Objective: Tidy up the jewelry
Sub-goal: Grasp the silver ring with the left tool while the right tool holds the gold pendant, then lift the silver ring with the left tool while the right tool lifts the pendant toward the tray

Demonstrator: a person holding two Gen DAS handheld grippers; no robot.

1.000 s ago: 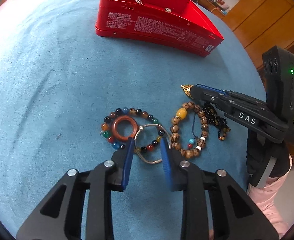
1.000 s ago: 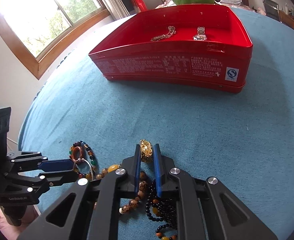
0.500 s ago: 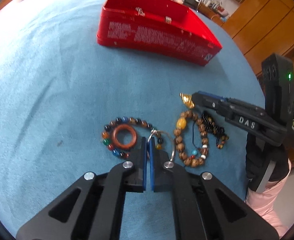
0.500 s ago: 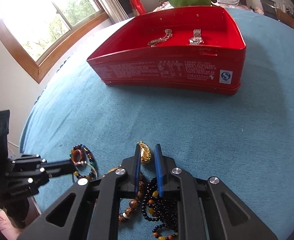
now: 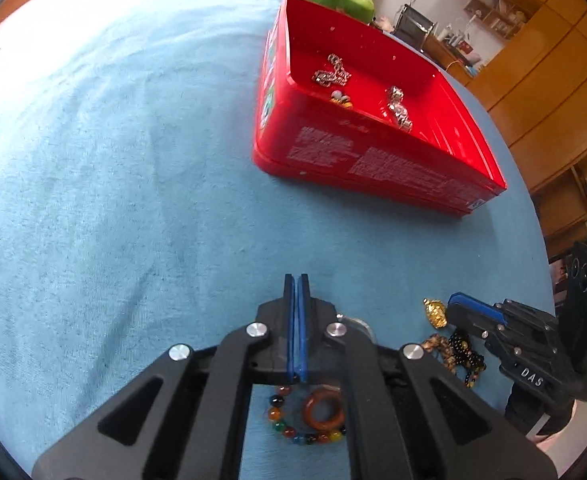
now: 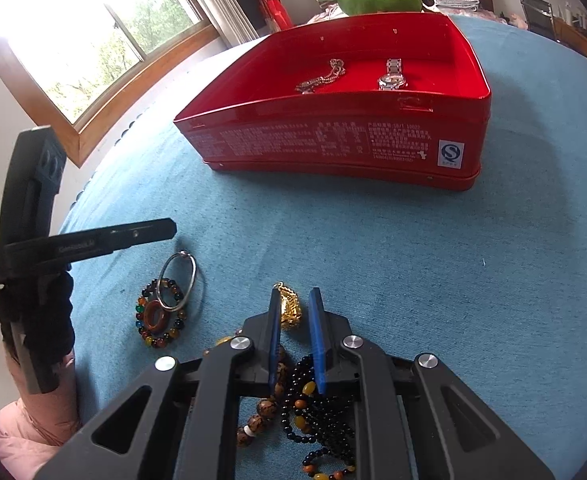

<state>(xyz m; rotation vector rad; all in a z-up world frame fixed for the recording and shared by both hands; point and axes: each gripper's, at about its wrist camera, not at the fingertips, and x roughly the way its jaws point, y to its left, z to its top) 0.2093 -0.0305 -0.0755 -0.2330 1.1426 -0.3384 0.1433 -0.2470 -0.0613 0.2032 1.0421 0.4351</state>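
Left gripper (image 5: 297, 278) was basically shut on nothing, jaws having just eased open a hair. The silver ring (image 6: 178, 280) lay against the bead bracelet (image 6: 159, 322), well short of the red tin (image 6: 333, 148). I'd have reopened and straddled its rim. Right gripper (image 6: 293, 300) sat narrow around the gold pendant (image 6: 289, 308), couldn't tell if pinching

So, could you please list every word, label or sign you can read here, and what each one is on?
"DAS": white letters on the right gripper.
"S" in a ring: blue mark on the white sticker on the red tin.
White print on the tin's side: too small to read.
Lettering on the left gripper: too blurred to read.
Watch dial: unreadable.
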